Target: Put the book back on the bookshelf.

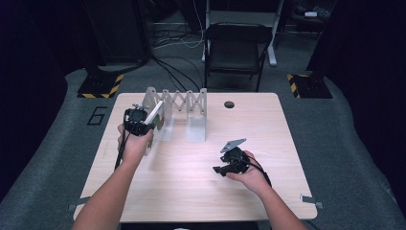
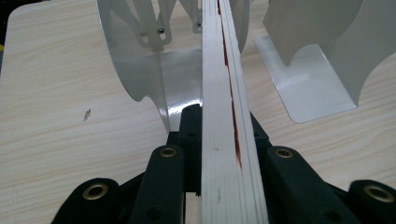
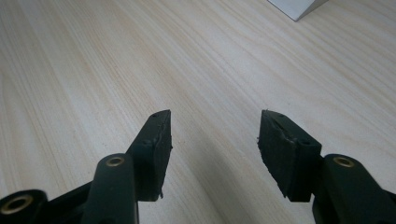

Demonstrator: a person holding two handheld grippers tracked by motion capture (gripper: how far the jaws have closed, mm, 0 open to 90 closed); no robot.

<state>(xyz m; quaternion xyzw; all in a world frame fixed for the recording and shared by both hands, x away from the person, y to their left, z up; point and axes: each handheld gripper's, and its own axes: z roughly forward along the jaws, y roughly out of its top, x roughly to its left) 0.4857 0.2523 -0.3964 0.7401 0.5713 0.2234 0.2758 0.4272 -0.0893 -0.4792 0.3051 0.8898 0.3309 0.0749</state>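
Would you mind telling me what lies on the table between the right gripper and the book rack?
Nothing: in the high view, bare wooden table separates the right gripper from the book rack.

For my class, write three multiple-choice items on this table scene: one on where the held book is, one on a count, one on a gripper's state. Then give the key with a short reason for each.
1. Where is the book that the left gripper holds?
A. At the left end of the white rack
B. Flat at the table's right edge
C. On the chair

2. How many grippers are over the table?
A. One
B. Two
C. Three

3. How does the right gripper stand?
A. Shut on a book
B. Shut on the rack
C. Open, with nothing between its fingers

Key:
1 A: the high view shows the book on edge by the rack's left plates.
2 B: one in each hand.
3 C: the right gripper view shows bare wood between its fingers.
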